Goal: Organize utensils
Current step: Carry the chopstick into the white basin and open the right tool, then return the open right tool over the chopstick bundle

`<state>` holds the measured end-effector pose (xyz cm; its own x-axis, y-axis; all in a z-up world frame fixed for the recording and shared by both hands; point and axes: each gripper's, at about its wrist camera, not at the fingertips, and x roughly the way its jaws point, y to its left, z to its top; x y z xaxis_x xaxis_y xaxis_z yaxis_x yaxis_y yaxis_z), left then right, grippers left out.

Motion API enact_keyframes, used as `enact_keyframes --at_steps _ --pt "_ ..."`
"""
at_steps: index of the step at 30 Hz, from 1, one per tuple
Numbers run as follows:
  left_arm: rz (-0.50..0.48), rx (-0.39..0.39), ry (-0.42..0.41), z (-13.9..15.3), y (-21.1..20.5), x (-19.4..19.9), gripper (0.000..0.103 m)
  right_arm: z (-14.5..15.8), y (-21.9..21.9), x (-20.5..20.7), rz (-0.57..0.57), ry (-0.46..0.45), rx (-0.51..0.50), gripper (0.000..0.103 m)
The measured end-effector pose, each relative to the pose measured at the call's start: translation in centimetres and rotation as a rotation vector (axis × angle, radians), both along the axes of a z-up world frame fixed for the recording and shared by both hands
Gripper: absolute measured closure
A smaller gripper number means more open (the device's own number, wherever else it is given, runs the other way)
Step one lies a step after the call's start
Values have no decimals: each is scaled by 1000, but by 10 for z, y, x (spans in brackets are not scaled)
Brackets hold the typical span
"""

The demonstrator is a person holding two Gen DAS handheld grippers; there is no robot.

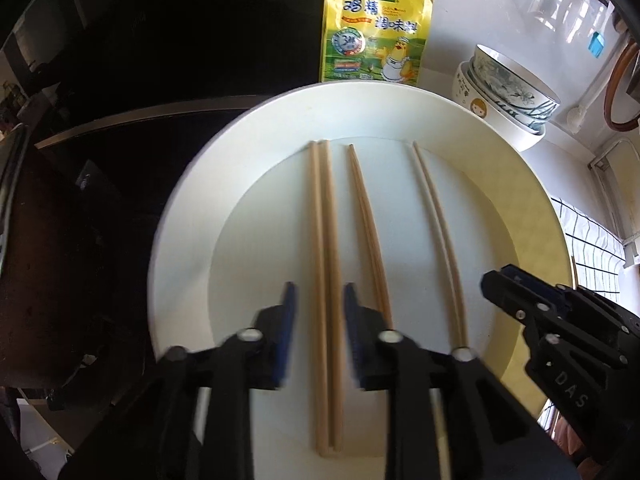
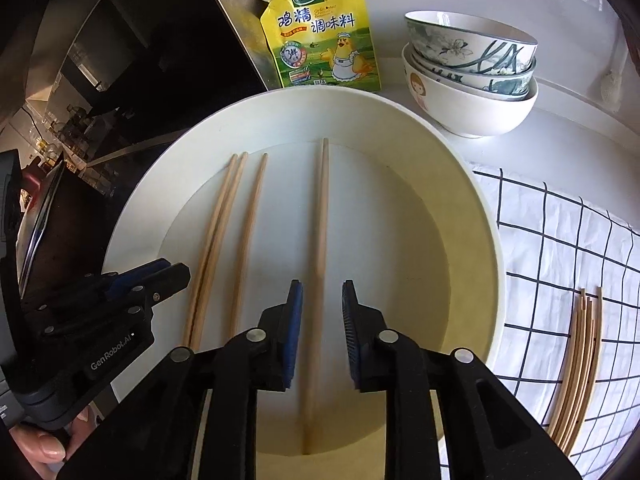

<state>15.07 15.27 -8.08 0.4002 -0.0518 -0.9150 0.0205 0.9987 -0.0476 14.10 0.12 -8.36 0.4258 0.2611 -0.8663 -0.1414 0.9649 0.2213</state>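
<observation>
Chopsticks: three pairs (image 1: 326, 280) on one plate (image 1: 192, 208); left hand-held gripper (image 1: 318, 304), right hand-held gripper (image 2: 320, 300) both released.

Left gripper (image 1: 316, 336) blurred; loose chopsticks (image 2: 578, 368) cut by edge, maybe 6.

My left gripper (image 1: 318, 300) points forward and down, its jaws parted, the blue pads (image 1: 287, 320) facing each other with a clear gap between them. My right gripper (image 2: 320, 300) sits alongside it, aimed the same way, jaws likewise parted and nothing pinched between its blue pads (image 2: 295, 320). From the left camera, the right gripper's black body shows at the right edge, fingers angled inward. From the right camera, the left gripper shows at the lower left, and my left hand (image 2: 44, 446) wraps its handle, fingertips just visible.
</observation>
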Motion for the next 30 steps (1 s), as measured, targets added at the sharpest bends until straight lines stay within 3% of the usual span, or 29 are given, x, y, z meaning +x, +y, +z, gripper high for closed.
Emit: enact_keyframes --at_steps 1,3,17,30 --pt "8 1 -9 3 2 -2 47 3 -2 -2 -1 -7 2 83" --pt "22 -1 -36 10 5 -9 37 8 -5 -8 -2 -22 1 82" --pt "20 -11 -98 52 -9 -45 34 46 -42 -53 -29 -86 -23 77" --pt "-37 -18 -151 80 -57 -75 32 66 -102 -95 -107 -145 -13 72"
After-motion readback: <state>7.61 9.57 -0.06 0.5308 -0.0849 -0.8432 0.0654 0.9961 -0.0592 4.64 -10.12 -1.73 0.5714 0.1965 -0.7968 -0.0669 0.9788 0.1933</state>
